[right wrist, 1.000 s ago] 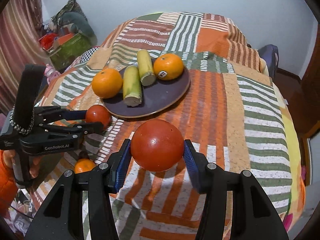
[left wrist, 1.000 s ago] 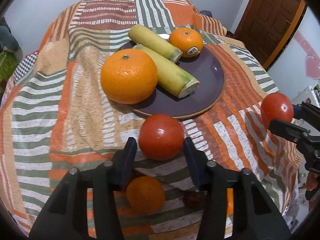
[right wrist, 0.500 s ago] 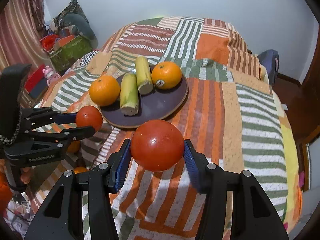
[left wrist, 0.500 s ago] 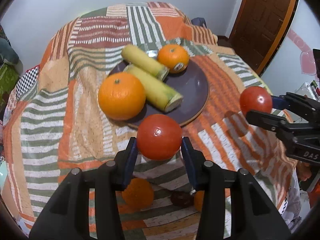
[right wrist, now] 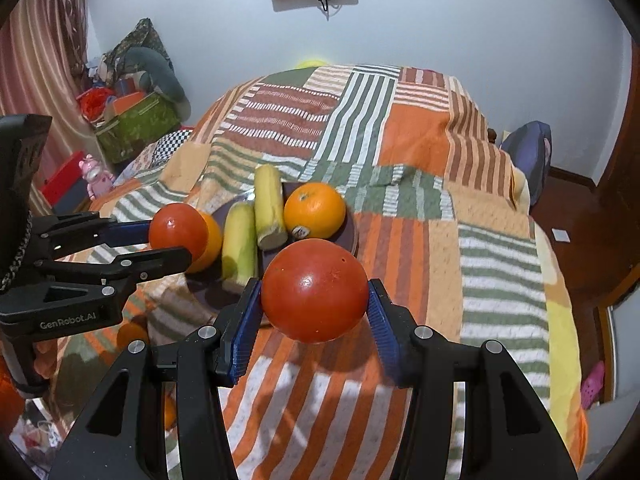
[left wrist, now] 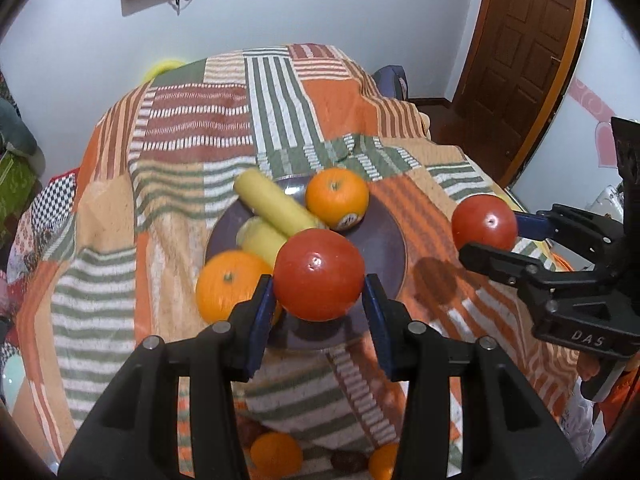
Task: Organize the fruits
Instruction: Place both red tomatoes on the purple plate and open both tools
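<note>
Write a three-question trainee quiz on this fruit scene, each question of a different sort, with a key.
1. True or false: the left gripper is closed on a tomato.
2. How many oranges lie on the purple plate? A) one B) two C) four
3. Fill in: the right gripper holds a ____.

Key
1. True; its pads press the tomato's sides.
2. B: the stickered orange and the nearer orange, beside two yellow-green stalk pieces.
3. Tomato: the second tomato, clear of the striped bedspread.
</note>
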{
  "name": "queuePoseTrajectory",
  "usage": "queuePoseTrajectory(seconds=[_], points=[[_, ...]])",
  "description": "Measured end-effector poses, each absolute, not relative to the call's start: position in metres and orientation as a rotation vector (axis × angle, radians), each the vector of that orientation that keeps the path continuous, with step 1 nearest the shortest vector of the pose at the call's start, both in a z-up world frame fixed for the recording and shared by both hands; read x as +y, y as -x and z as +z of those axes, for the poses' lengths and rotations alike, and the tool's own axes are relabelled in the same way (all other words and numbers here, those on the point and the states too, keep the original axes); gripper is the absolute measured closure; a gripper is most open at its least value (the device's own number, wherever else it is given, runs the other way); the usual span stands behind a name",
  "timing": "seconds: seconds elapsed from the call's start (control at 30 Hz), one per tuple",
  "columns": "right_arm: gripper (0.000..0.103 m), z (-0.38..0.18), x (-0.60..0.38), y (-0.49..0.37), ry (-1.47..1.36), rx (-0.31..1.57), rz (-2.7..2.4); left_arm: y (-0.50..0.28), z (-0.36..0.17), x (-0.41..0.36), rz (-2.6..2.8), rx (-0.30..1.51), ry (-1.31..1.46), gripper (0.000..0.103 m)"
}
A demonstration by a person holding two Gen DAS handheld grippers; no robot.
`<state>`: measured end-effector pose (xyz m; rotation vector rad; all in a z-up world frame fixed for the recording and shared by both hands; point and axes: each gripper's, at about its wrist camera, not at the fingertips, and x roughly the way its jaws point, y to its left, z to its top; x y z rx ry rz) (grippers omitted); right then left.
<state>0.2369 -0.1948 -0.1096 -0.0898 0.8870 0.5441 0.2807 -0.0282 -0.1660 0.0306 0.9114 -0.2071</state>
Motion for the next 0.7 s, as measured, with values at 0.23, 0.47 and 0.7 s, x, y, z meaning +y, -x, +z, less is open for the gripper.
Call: queuePoseTrajectory(seconds=[0.23, 0.47, 0.7], points=[[0.055, -0.122, -0.187, -0.260, 0.106, 0.911, 0.547, -0.303, -0.170, -0.035, -0.219, 0.922, -0.050, 0.059], [0.055, -0.141, -0.175, -0.278, 0.147, 0.965, 0.570, -0.317, -0.183, -0.037, -0.224, 0.953, -0.052, 0.059], [0.055, -0.160, -0.159, -0.286, 0.190, 1.013, 0.588, -0.329, -0.179, -0.039, -0.237, 0.922, -0.054, 0.059]])
